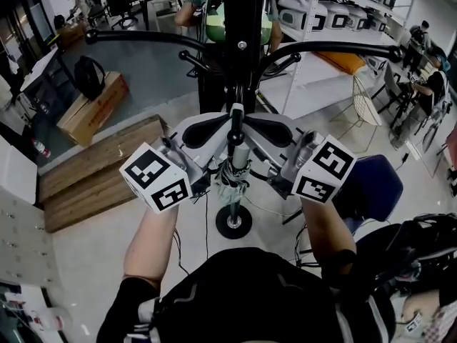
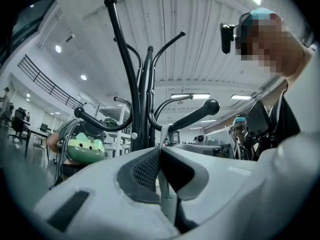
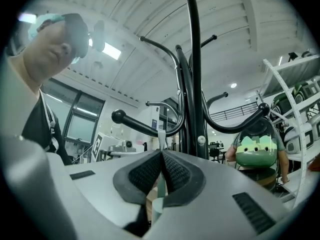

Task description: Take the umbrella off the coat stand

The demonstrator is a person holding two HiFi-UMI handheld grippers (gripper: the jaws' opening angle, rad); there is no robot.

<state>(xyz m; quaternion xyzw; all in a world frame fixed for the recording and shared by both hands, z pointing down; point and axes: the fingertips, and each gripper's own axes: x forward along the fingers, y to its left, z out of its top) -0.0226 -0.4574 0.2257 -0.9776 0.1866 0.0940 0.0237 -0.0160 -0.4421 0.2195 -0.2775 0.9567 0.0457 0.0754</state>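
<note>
Where mesh pads (image 3: pixel 145 174) meet, pale umbrella strap (image 3: pixel 161 136)

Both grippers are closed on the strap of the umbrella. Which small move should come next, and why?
Probably raise both grippers a little, then slide the strap outward past the ball end of the hook. The left gripper and right gripper are shut on the strap, which runs up to the hook, and the umbrella hangs below.
</note>
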